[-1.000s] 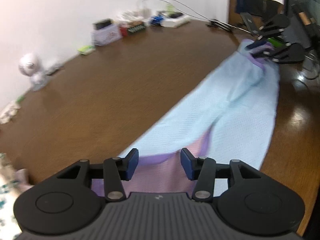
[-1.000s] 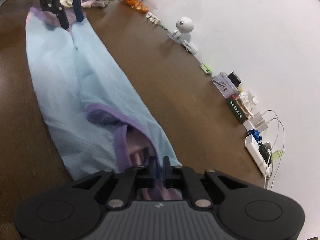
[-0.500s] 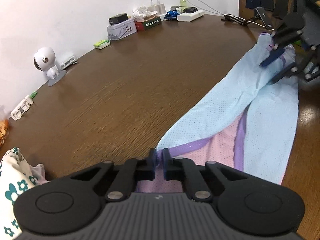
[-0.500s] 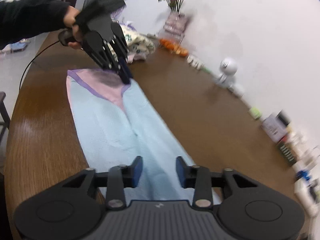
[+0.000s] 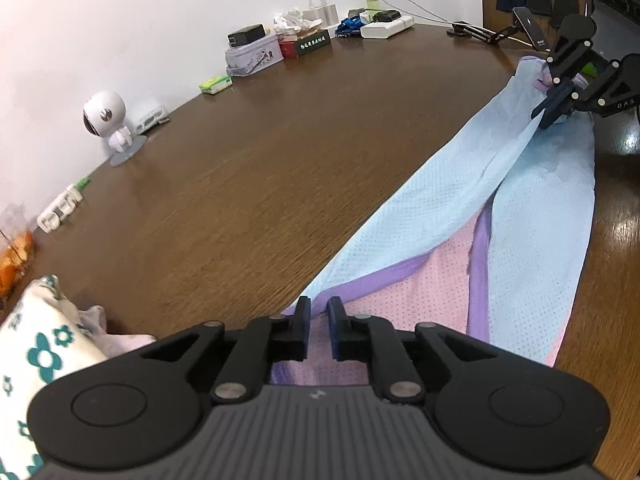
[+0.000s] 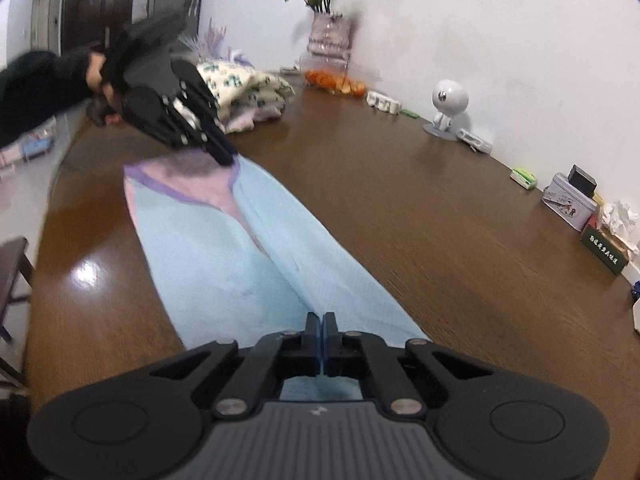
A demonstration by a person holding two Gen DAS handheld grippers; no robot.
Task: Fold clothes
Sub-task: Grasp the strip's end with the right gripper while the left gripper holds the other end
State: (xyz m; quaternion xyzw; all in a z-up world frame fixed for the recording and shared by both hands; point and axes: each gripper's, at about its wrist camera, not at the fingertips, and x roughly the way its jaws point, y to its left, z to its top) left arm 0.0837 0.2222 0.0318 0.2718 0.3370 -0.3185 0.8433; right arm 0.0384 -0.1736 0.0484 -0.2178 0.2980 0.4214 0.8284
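Note:
A long light-blue garment [image 5: 540,220] with purple trim and a pink inside lies lengthwise on the brown wooden table [image 5: 280,160]. My left gripper [image 5: 318,308] pinches its purple-trimmed near corner; the jaws are opening slightly, with the cloth still between the pads. In the right wrist view the same garment [image 6: 224,260] runs away from me to the left gripper [image 6: 226,158], which a person's hand in a dark sleeve [image 6: 40,88] holds. My right gripper [image 6: 320,320] is shut on the blue end. In the left wrist view the right gripper [image 5: 546,114] holds that end slightly raised.
Along the wall stand a white round-headed figure [image 5: 106,120], a tin box [image 5: 252,56], chargers and a power strip [image 5: 384,28]. A pile of floral clothes [image 6: 240,84], a flower vase [image 6: 328,36] and oranges [image 6: 336,82] sit at the table's far end.
My left gripper's jaws closed from wide apart onto the trimmed corner and lifted it. My right gripper opened, moved over the blue end and shut on it.

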